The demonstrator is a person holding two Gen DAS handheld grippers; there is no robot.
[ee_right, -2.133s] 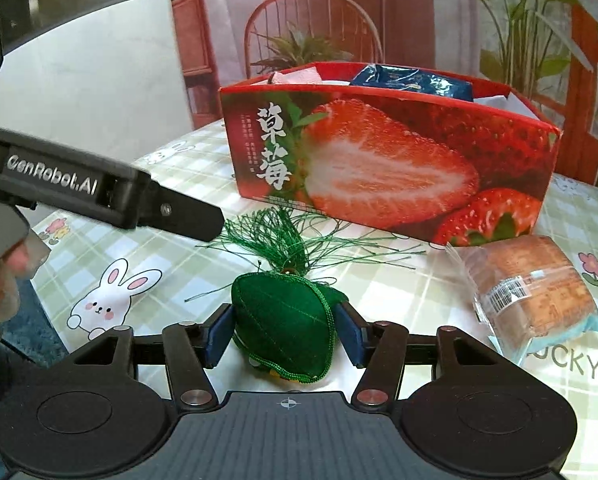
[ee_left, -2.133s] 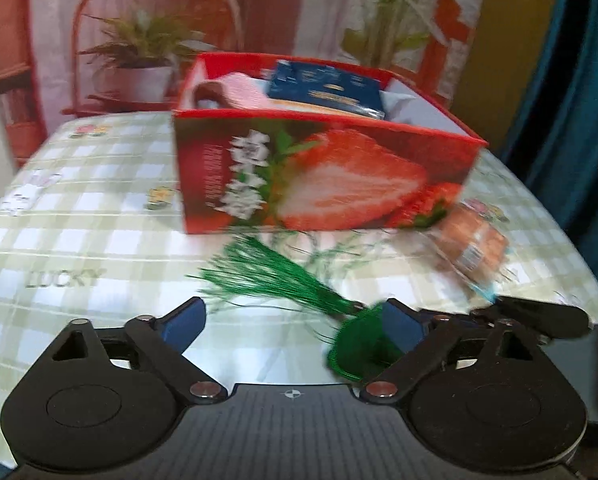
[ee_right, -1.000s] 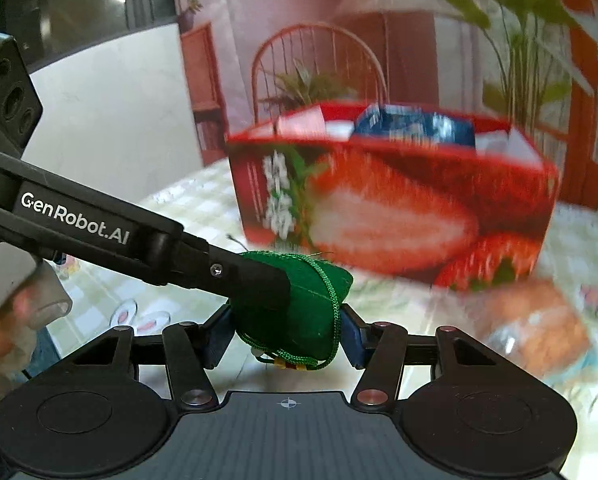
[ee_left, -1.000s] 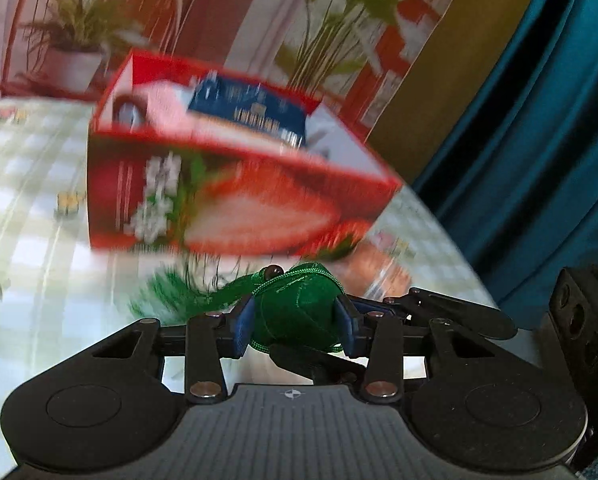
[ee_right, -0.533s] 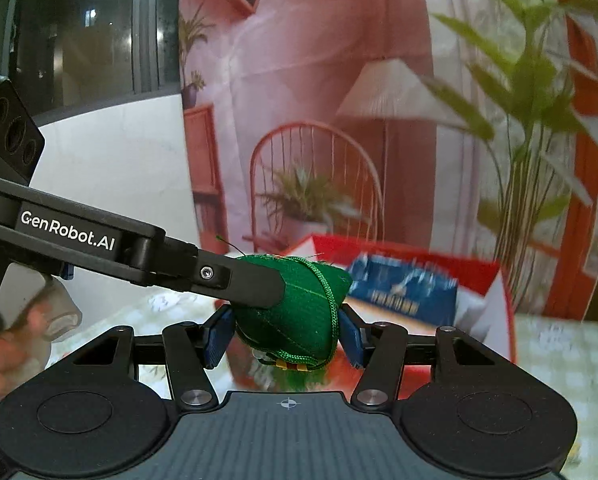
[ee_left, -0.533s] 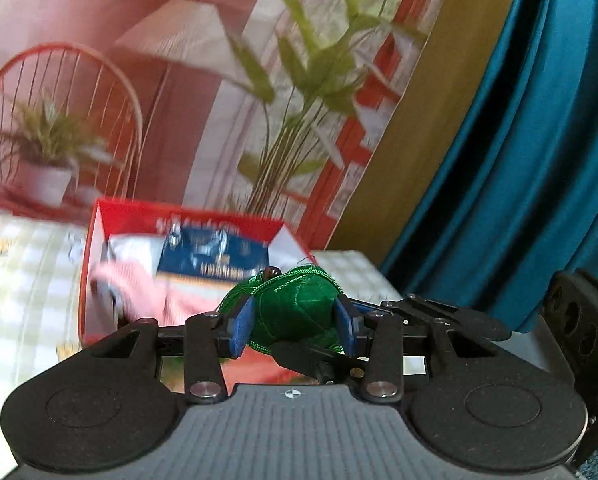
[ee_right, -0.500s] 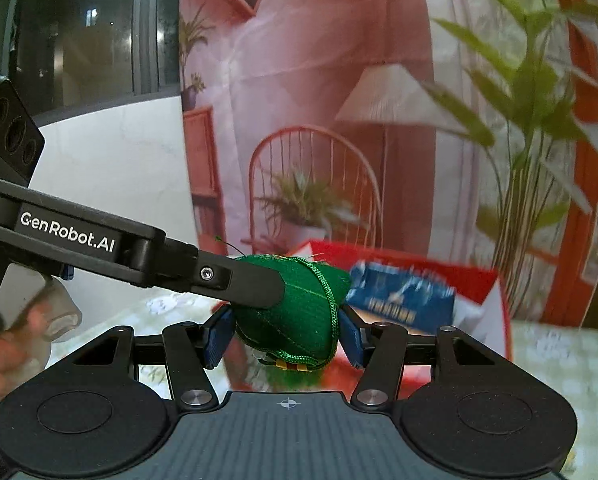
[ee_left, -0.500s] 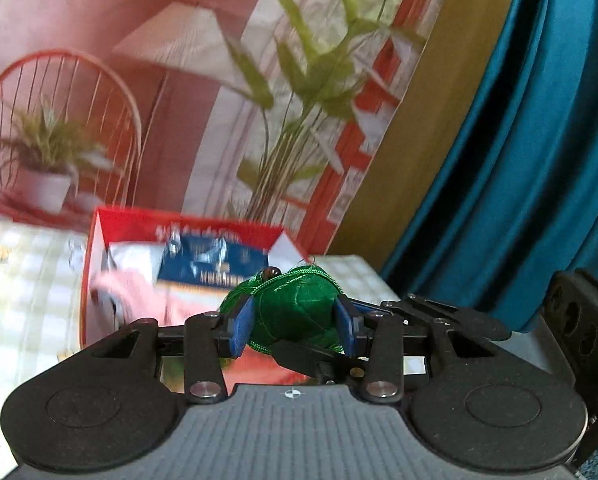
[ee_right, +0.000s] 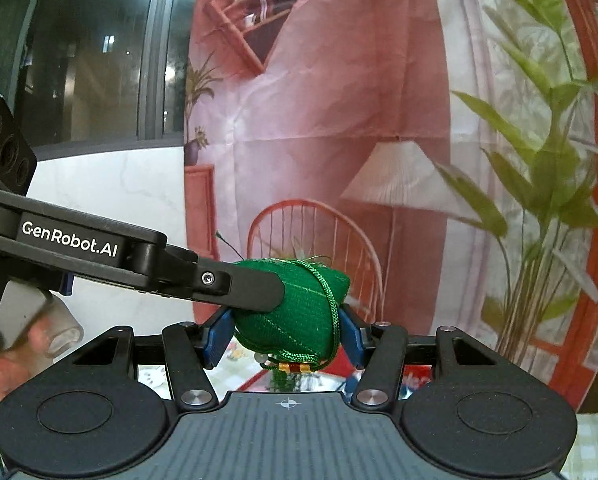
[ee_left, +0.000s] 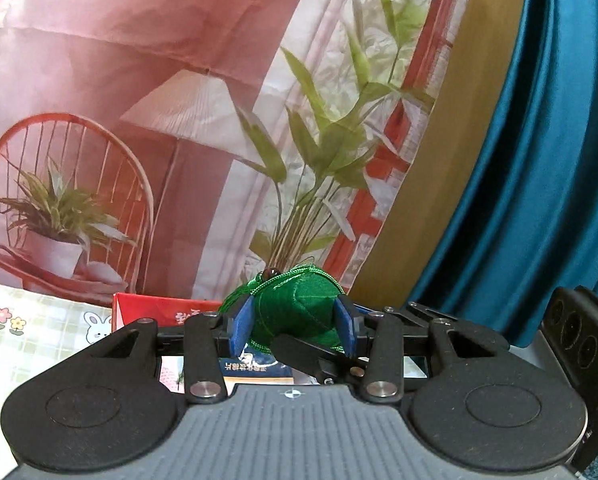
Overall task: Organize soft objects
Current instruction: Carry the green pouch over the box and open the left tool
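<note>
A green stuffed fabric pouch (ee_left: 295, 306) with a cord and tassel is held up in the air by both grippers at once. My left gripper (ee_left: 295, 326) is shut on it, blue pads on both sides. My right gripper (ee_right: 285, 334) is also shut on the same pouch (ee_right: 299, 312), and the left gripper's finger (ee_right: 235, 286) comes in from the left and presses on it. The red strawberry box (ee_left: 155, 312) lies below, mostly hidden behind the left gripper; a blue packet (ee_left: 255, 368) shows inside it.
The checked tablecloth (ee_left: 27, 336) with rabbit and flower prints lies at the lower left. A printed backdrop with a chair, lamp and plants stands behind. A teal curtain (ee_left: 539, 160) hangs at the right. A person's hand (ee_right: 19, 344) holds the left gripper.
Both grippers have lifted the green pouch higher off the table. The box has dropped low in both views and the views now show mostly the backdrop.
</note>
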